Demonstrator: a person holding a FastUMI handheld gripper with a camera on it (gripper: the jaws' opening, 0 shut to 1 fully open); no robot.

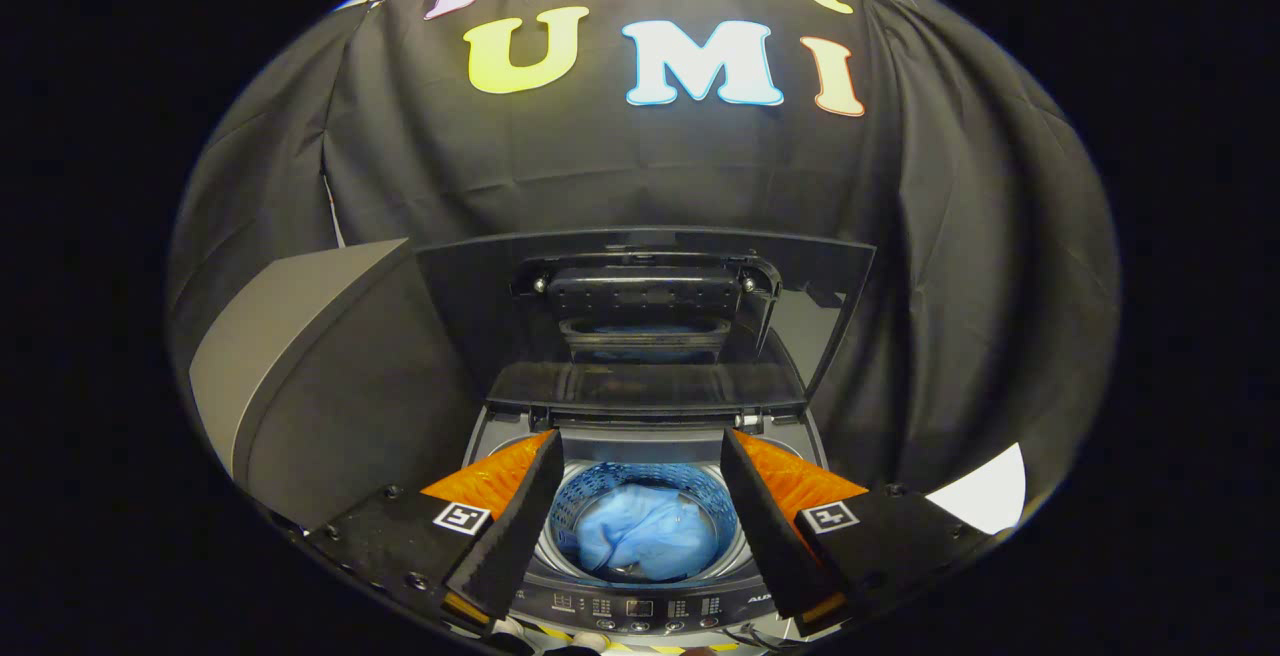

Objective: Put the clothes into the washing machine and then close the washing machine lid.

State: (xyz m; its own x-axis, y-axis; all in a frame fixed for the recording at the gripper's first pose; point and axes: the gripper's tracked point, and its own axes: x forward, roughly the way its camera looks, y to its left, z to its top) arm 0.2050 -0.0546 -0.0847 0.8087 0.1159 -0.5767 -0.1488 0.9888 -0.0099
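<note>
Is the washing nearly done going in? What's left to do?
Done: the blue clothes already lie inside the washing machine drum. In hand: nothing; the gripper hangs above the drum with its jaws wide open and empty. Left: the lid stands folded up at the back, so it needs to be pulled down and closed.

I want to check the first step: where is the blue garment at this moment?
In the gripper view the blue garment lies inside the washing machine drum, below the raised lid, seen between the open gripper fingers and beyond them.
</note>
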